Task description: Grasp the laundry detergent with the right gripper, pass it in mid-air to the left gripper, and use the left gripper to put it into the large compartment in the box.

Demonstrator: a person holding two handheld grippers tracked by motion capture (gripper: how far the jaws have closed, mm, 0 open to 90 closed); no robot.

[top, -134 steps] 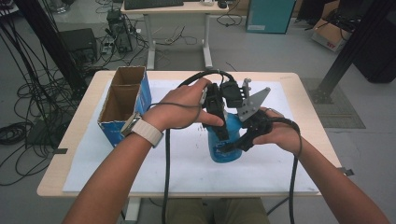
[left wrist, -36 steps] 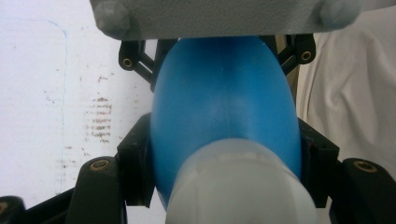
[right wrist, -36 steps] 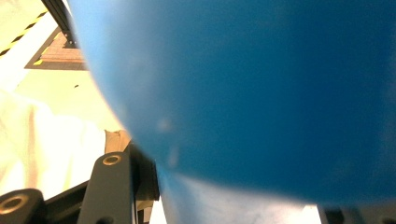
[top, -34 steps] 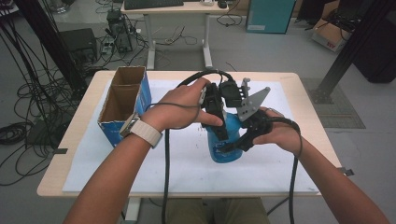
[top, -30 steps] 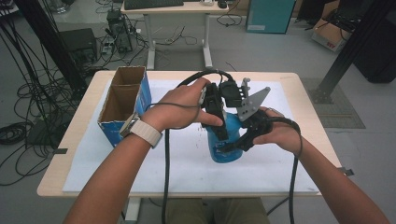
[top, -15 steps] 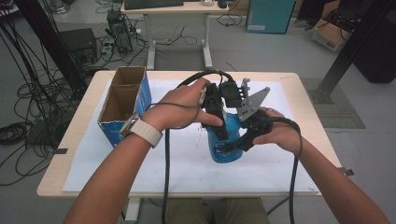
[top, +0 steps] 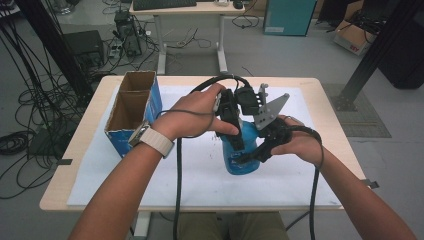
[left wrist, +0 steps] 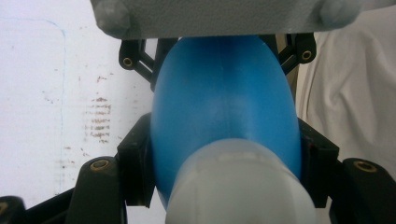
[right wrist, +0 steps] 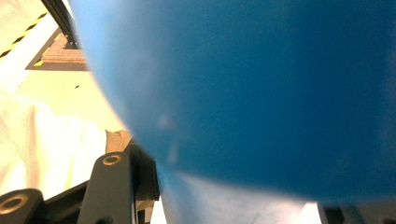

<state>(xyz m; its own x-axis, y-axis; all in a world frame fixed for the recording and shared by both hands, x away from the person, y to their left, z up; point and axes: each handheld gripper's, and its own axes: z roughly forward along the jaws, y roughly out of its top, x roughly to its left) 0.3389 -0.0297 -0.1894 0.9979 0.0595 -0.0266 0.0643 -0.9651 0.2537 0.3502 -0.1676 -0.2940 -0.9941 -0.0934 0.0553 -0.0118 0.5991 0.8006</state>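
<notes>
A blue plastic bottle [top: 241, 156] with a whitish cap [left wrist: 243, 186] stands on the white sheet at the table's middle. My left gripper [top: 234, 134] comes down from above, and its black pads [left wrist: 135, 161] are shut on the bottle's upper body just below the cap. My right gripper [top: 252, 152] reaches in from the right and is shut on the bottle's body lower down. Its grey plate [top: 270, 111] sticks up behind the bottle. In the right gripper view the blue bottle wall [right wrist: 261, 93] sits close between the jaws of the right gripper [right wrist: 233, 205]. One hand holds each gripper.
An open cardboard box [top: 132, 107] with blue sides stands at the table's left. A white sheet [top: 150, 172] covers most of the wooden tabletop [top: 75, 160]. Black cables [top: 177, 190] trail from both grippers toward the near edge. Desks and equipment stand on the floor beyond.
</notes>
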